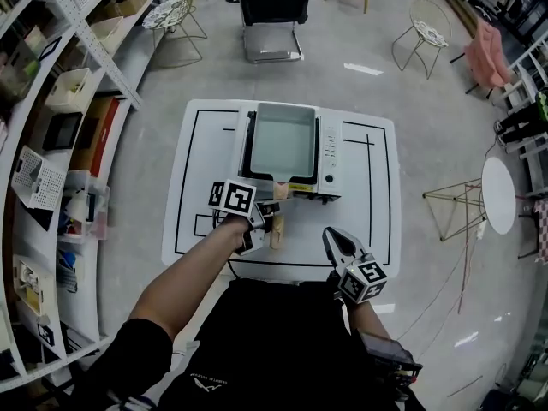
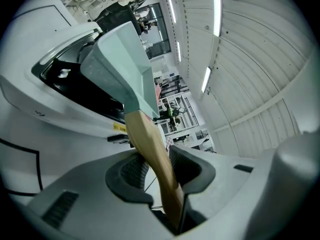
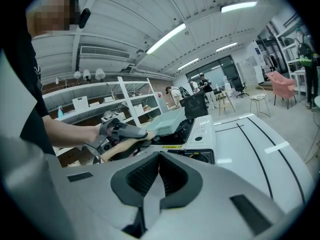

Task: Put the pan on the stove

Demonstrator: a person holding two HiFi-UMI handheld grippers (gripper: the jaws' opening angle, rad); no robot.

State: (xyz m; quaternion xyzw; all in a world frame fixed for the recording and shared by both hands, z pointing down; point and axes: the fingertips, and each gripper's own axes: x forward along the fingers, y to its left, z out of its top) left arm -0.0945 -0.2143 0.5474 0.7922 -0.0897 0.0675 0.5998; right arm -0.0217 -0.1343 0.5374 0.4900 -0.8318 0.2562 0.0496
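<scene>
A pale green rectangular pan (image 1: pixel 282 139) lies over the top of the white portable stove (image 1: pixel 330 157) in the middle of the table. Its wooden handle (image 1: pixel 277 228) points toward me. My left gripper (image 1: pixel 269 219) is shut on that handle; in the left gripper view the handle (image 2: pixel 150 149) runs between both pads up to the pan (image 2: pixel 120 64). I cannot tell whether the pan rests on the stove (image 2: pixel 60 109) or hangs just above it. My right gripper (image 1: pixel 332 236) is shut and holds nothing, near the table's front edge, right of the handle. The right gripper view shows its pads (image 3: pixel 159 176) together.
The white table (image 1: pixel 377 212) carries black line markings. Shelves with boxes (image 1: pixel 60 135) run along the left. A black office chair (image 1: pixel 272 15) stands behind the table, wire chairs (image 1: pixel 424 32) further back, and a small round white table (image 1: pixel 498 195) at the right.
</scene>
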